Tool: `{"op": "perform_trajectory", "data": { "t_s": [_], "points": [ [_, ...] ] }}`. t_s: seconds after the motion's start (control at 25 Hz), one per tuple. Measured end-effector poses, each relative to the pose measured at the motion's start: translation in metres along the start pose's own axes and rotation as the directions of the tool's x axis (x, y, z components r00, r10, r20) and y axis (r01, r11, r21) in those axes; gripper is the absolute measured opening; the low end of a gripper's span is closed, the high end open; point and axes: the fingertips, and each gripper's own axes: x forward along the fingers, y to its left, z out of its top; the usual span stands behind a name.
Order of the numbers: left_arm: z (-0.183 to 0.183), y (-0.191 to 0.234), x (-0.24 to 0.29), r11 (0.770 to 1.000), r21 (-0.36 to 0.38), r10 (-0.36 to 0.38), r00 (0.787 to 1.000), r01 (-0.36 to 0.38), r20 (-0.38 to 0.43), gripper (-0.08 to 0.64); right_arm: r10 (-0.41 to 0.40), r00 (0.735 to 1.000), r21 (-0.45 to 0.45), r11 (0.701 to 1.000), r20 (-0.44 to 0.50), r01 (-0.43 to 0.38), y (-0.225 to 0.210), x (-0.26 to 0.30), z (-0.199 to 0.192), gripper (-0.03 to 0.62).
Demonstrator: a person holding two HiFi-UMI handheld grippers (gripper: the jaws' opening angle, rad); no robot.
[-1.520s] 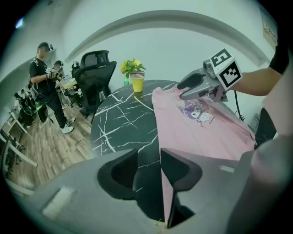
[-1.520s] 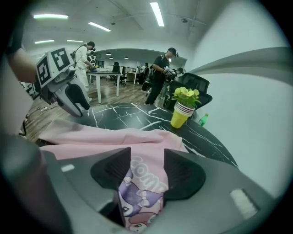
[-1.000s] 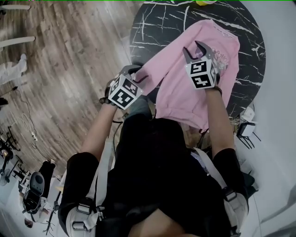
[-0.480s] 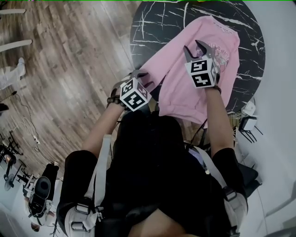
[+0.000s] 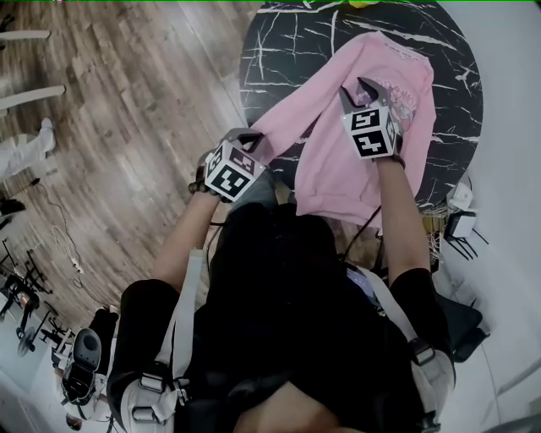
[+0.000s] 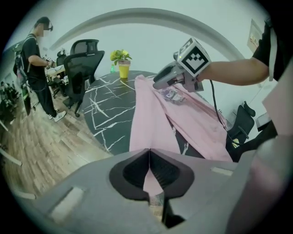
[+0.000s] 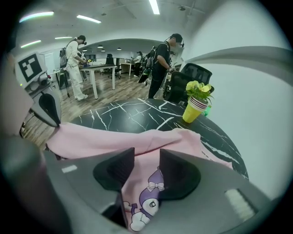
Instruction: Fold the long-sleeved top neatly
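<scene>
Long-sleeved top [image 5: 338, 165], sleeve [image 5: 287, 114] beyond table [image 5: 279, 51] edge

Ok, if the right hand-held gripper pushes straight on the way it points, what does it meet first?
Probably the pink top, at its cartoon print, on the black table; the jaws have just been closing, print between them.

Bright, even indoor light from ceiling strip lights [image 7: 154, 5] overhead. Shadows soft. Flat light on long-sleeved top [image 5: 334, 169]. Gripper views: heavy fisheye bend, dark vignette at rim. Soft focus on left gripper [image 6: 149, 155], close to lens. Head view edges smeared, possibly motion blur.
</scene>
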Motion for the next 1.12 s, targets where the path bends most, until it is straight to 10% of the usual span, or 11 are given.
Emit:
{"op": "perform_trajectory", "data": {
  "t_s": [1.12],
  "points": [
    [-0.003,0.156,-0.043,0.983,-0.126,0.138,0.99,-0.135,0.017,0.084,-0.013,1.0,-0.001,1.0,-0.007,0.013,0.018,0.049,0.062,0.167]
  ]
}}
